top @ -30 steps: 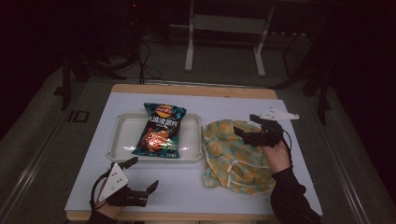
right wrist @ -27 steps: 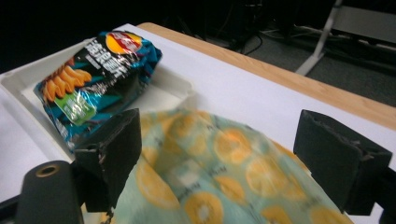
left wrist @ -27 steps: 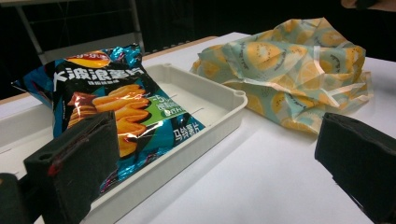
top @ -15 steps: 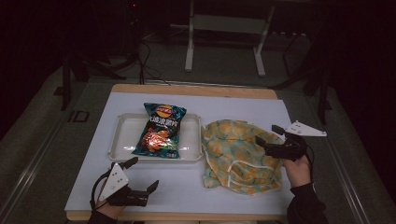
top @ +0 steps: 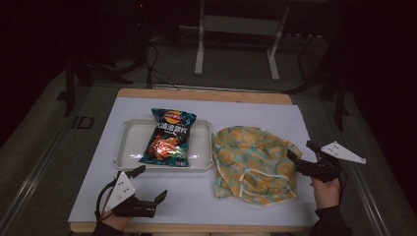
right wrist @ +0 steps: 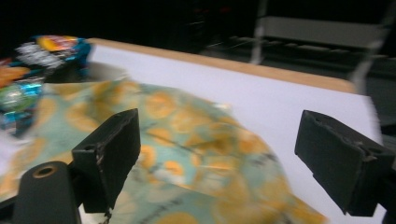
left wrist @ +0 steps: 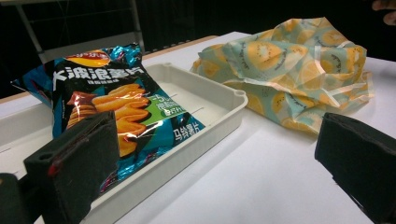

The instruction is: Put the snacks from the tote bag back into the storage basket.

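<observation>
**Both grippers wide open, nothing grabbed**

Nearest the table's front edge, left gripper (top: 150, 186) sat on the white table (top: 255, 110), jaws spread, empty. Right gripper (top: 302, 154) hovered just beside the orange-print bag (top: 253, 162), jaws apart, holding nothing. Farther back, chip packet (top: 169, 136) lay in the white tray (top: 129, 142), left of the bag.

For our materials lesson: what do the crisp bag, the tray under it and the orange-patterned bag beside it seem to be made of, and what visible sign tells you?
Crisp bag: thin printed foil or plastic film, glossy; it crinkles and glints.
Tray: probably moulded plastic, off-white and matt, with a rounded rim.
Orange-patterned bag: soft thin fabric or plastic sheet, hard to tell which; it slumps in creased folds with a slight sheen.
</observation>
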### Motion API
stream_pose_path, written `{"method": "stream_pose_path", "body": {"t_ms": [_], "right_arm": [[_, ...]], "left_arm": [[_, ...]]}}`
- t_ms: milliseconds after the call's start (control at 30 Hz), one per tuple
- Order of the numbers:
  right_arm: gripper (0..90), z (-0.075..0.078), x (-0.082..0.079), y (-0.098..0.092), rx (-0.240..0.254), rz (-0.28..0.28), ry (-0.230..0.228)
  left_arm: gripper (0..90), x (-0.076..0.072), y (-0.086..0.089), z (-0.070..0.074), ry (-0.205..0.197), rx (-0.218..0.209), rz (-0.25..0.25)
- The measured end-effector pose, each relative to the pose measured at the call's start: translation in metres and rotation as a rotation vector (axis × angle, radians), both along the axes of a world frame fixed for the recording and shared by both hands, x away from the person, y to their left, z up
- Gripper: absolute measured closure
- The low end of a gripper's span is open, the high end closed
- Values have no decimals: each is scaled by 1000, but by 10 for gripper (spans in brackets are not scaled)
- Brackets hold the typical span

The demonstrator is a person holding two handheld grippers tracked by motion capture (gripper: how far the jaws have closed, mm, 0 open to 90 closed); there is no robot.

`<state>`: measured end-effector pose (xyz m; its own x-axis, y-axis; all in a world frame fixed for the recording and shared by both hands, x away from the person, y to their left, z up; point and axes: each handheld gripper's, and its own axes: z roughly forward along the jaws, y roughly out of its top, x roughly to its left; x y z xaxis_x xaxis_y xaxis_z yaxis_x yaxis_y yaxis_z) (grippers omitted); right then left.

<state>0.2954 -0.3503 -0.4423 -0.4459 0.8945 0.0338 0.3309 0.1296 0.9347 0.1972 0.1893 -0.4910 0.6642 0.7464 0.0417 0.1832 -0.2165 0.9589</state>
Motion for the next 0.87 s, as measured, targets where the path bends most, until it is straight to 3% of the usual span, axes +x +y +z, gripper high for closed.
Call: {"method": "stream_pose_path", "body": {"t_ms": [267, 500, 867], "right_arm": [[137, -13, -8, -12, 8, -58, 18], [138, -21, -13, -17, 8, -63, 33], [138, -21, -15, -24, 41, -81, 21]], "left_arm": [[5, 0, 0, 0, -1, -3, -3], [4, -1, 1, 0, -5, -4, -6], [4, -1, 1, 0, -4, -5, -4]]}}
